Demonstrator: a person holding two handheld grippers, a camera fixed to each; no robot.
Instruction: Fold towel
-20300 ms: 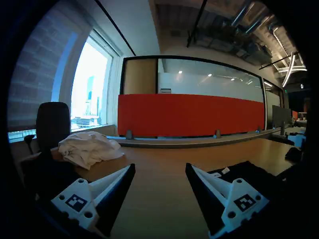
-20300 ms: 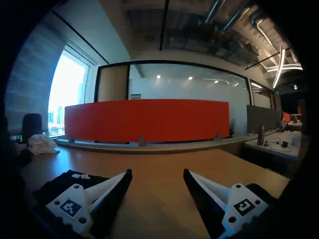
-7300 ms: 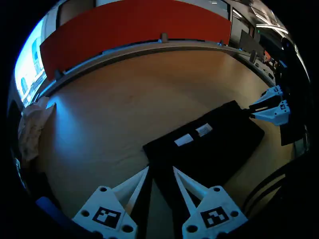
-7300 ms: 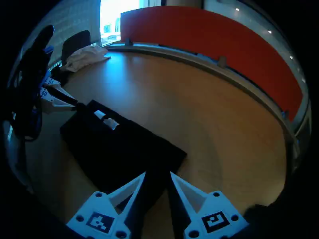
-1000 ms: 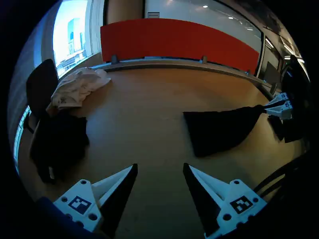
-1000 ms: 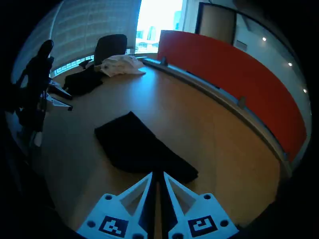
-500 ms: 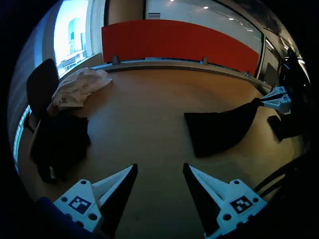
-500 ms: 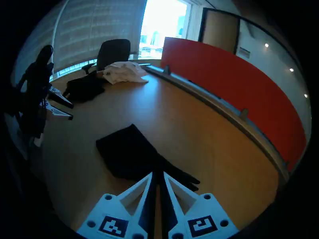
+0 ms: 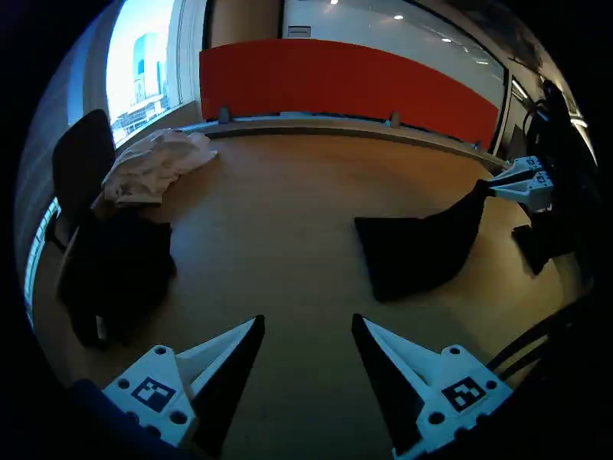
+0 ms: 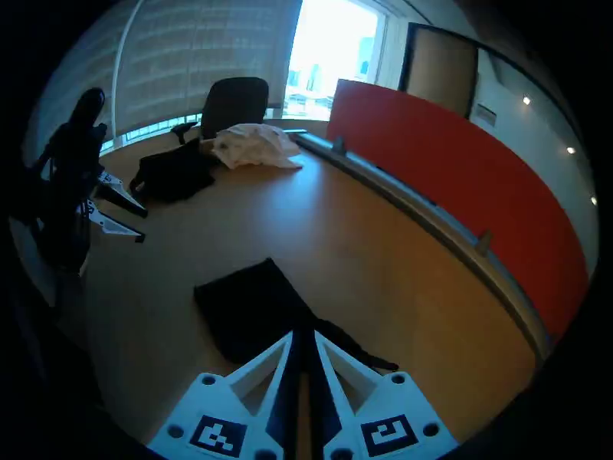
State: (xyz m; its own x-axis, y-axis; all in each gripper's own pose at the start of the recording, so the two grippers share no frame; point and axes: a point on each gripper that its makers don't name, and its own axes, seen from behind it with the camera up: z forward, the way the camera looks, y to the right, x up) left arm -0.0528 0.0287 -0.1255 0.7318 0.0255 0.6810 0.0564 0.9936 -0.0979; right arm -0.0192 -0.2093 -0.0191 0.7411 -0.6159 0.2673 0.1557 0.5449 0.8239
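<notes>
One towel (image 10: 247,308) corner in right gripper (image 10: 304,337)

My left gripper (image 9: 306,318) and right gripper (image 10: 304,335) are white with black inner finger faces, and each finger carries a black-and-white square marker. The towel (image 10: 253,310) is plain black. The desk (image 9: 291,199) is orange-brown wood tone. The partition (image 9: 345,80) is plain red. The crumpled cloth (image 9: 157,165) is off-white. The garment (image 9: 122,264) and the chair (image 9: 80,165) are black.
</notes>
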